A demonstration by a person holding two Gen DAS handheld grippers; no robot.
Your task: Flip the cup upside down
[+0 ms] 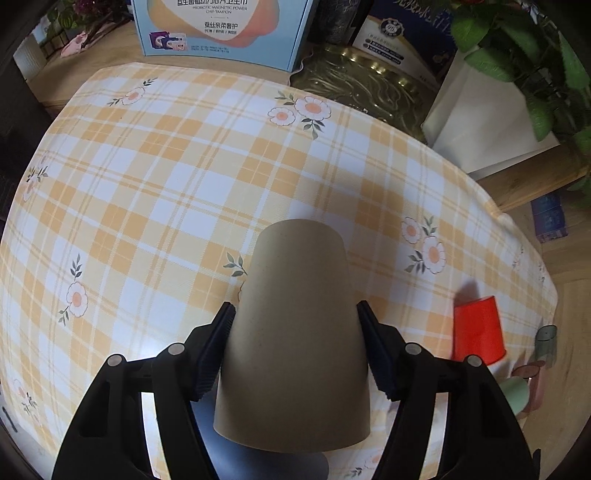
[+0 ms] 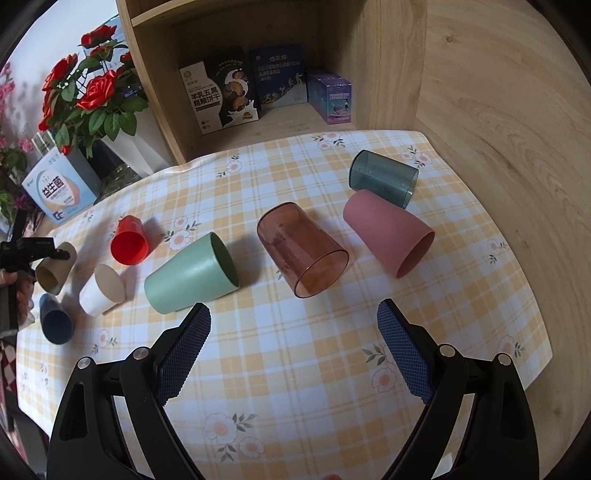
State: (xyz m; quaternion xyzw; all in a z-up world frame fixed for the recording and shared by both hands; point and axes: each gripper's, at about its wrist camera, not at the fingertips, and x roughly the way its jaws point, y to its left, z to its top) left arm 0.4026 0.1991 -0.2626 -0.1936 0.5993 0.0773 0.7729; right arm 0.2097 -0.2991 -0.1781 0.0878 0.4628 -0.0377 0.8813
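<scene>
My left gripper (image 1: 295, 347) is shut on a tan cup (image 1: 295, 332), with its base pointing away from the camera and its open rim toward it, held above the checked cloth. In the right wrist view the same tan cup (image 2: 55, 271) shows at the far left in the left gripper (image 2: 35, 254). My right gripper (image 2: 293, 354) is open and empty above the cloth. In front of it lie a green cup (image 2: 188, 275), a brown clear cup (image 2: 301, 251) and a pink cup (image 2: 388, 232), all on their sides.
More cups lie on the checked cloth (image 2: 295, 369): red (image 2: 129, 242), white (image 2: 101, 290), dark blue (image 2: 55, 321), clear grey (image 2: 384, 179). The red cup (image 1: 478, 328) shows right of the left gripper. Boxes (image 1: 221, 29), a shelf (image 2: 258, 92) and flowers (image 2: 88, 99) stand behind.
</scene>
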